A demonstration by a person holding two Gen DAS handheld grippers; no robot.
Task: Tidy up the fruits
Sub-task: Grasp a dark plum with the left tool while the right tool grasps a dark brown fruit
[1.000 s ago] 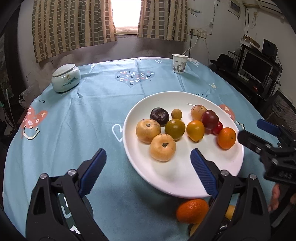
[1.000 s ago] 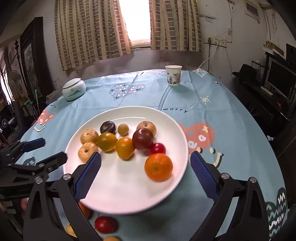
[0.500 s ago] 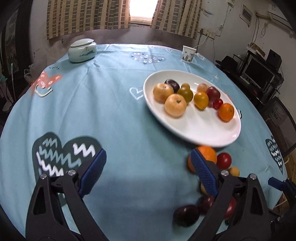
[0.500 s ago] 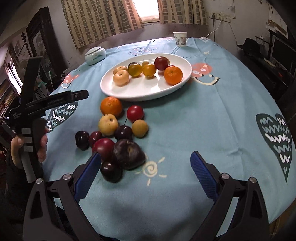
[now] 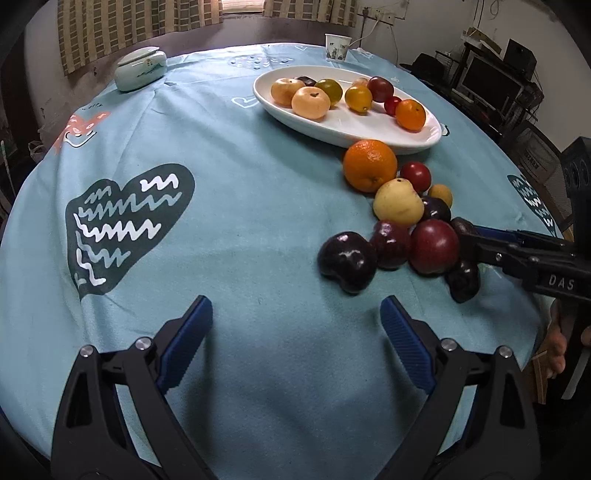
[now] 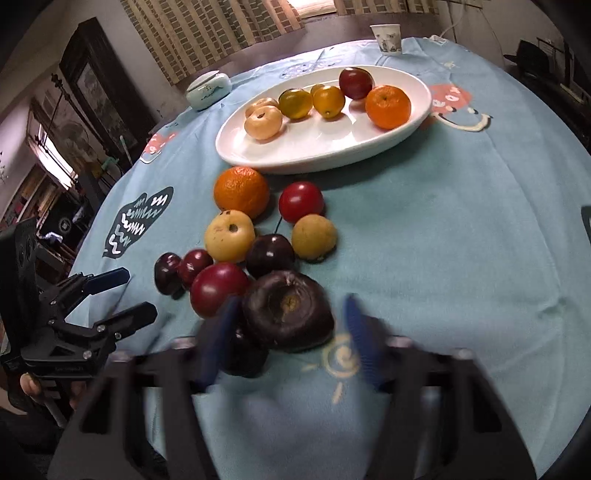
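A white plate (image 5: 354, 129) (image 6: 303, 155) holds several fruits. Loose fruits lie on the cloth in front of it: an orange (image 5: 370, 165) (image 6: 241, 192), a red tomato (image 6: 301, 202), a yellow fruit (image 6: 229, 235), a red plum (image 5: 434, 246) (image 6: 218, 289) and dark plums. My right gripper (image 6: 290, 332) is open, its blurred blue fingers on either side of a large dark plum (image 6: 288, 315). My left gripper (image 5: 295, 343) is open and empty over bare cloth, just short of a dark plum (image 5: 347, 260).
A round table carries a blue patterned cloth (image 5: 184, 147). A lidded ceramic jar (image 5: 140, 70) (image 6: 208, 90) and a paper cup (image 5: 337, 46) (image 6: 386, 33) stand at the far side. A desk with a monitor (image 5: 491, 81) is at the right.
Both grippers have pulled back from the plate toward the near table edge. The right gripper has dropped low and its fingers have come in around the large dark plum.
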